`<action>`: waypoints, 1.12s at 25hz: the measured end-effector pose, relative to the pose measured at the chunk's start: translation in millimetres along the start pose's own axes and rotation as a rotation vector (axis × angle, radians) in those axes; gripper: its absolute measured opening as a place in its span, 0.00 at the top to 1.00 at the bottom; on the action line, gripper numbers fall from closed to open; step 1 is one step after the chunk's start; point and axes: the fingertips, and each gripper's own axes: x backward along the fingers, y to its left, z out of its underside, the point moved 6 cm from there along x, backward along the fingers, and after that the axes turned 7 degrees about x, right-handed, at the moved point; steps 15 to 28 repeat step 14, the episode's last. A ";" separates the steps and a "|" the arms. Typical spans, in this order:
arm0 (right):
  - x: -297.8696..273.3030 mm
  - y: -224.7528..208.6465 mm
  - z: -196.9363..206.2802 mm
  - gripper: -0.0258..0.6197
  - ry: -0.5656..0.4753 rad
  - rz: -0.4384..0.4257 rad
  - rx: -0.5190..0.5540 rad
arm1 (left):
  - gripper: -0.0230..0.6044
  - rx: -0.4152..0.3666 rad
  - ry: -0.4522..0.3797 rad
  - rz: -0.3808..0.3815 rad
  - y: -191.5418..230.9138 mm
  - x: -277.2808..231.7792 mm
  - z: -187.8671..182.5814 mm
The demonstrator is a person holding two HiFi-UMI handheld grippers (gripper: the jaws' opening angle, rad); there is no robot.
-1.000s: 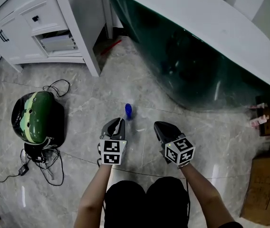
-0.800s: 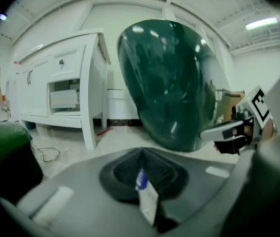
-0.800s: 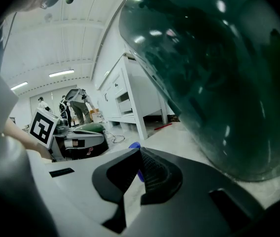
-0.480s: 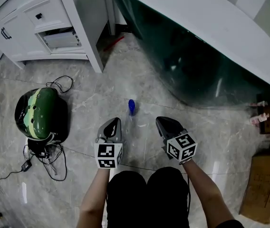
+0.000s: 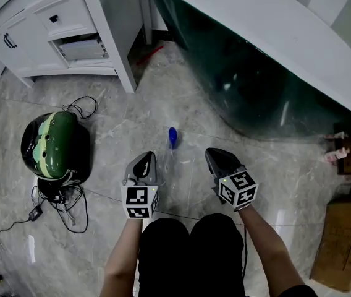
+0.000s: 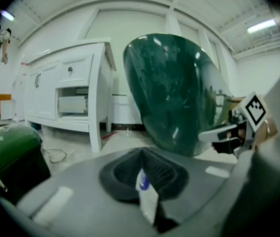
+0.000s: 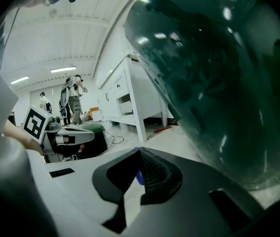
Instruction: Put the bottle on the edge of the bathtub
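Note:
A small clear bottle with a blue cap (image 5: 171, 140) lies on the marble floor, apart from both grippers. My left gripper (image 5: 146, 158) hovers just left of it with its jaws shut and empty. My right gripper (image 5: 215, 155) hangs just right of it, also shut with nothing held. The dark green bathtub (image 5: 256, 85) with its broad white rim (image 5: 274, 23) curves across the upper right. In the left gripper view the bottle (image 6: 144, 189) shows beyond the closed jaw tips, with the bathtub (image 6: 179, 93) behind. The right gripper view shows only its blue cap (image 7: 138, 177).
A white cabinet (image 5: 58, 30) stands at the upper left. A green and black helmet-like object (image 5: 52, 144) with loose cables (image 5: 58, 209) lies on the floor at left. A cardboard box (image 5: 342, 240) sits at the right edge. People (image 7: 73, 95) stand far off.
The left gripper's jaws have closed up. Both grippers have stayed beside the bottle, which has not moved; the head camera has shifted slightly.

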 end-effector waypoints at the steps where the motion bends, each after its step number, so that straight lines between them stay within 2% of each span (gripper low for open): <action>1: 0.6 -0.4 0.3 0.96 0.001 0.001 0.000 | 0.95 -0.001 0.001 0.000 -0.8 0.2 0.0; 28: -0.4 -5.1 2.5 0.96 -0.019 0.001 -0.006 | 0.95 -0.023 0.004 -0.008 -2.8 -5.5 -0.1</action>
